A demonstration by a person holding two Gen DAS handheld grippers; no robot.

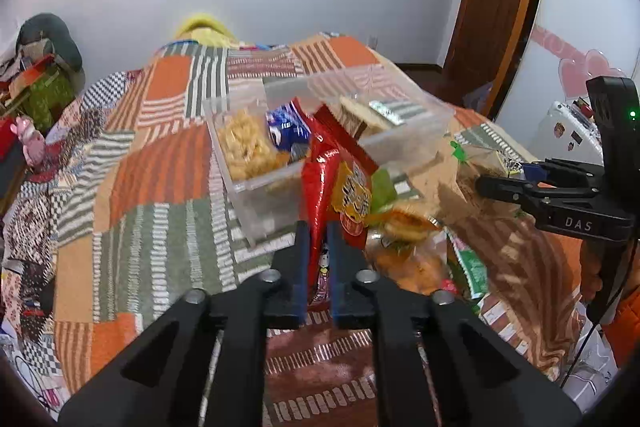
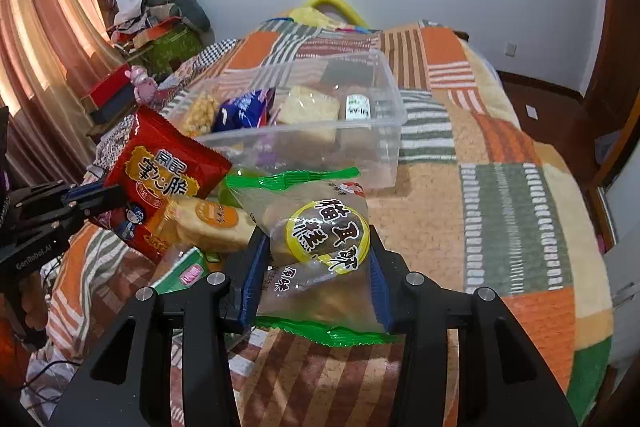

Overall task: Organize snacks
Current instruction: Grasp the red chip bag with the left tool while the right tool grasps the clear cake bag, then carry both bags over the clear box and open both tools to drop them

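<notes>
Two pairs of black tongs with blue pads work over a bed covered by a patchwork blanket (image 2: 500,195) of orange, green and striped squares.

The left tongs (image 1: 319,233) are clamped on the lower edge of a shiny red snack packet (image 1: 340,183), holding it up off the blanket. The packet has crimped edges, a gold panel with bold characters, and a small cartoon figure near the bottom. It hangs tilted just in front of the near wall of the clear plastic bin.

The right tongs (image 2: 316,259) grip a clear snack bag (image 2: 320,247) by its two sides. This bag has green crimped seals at top and bottom, a round yellow label with dark characters, and pale brown pieces visible inside.

The clear plastic bin (image 2: 392,131) sits on the blanket beyond both packets. Inside it lie a bag of yellow puffed pieces, a blue packet, pale square cakes and a small white-labelled packet.

More snack packets (image 2: 212,223) lie piled on the blanket between the two tongs, including a round pale cake in clear wrap and a green-edged packet.
</notes>
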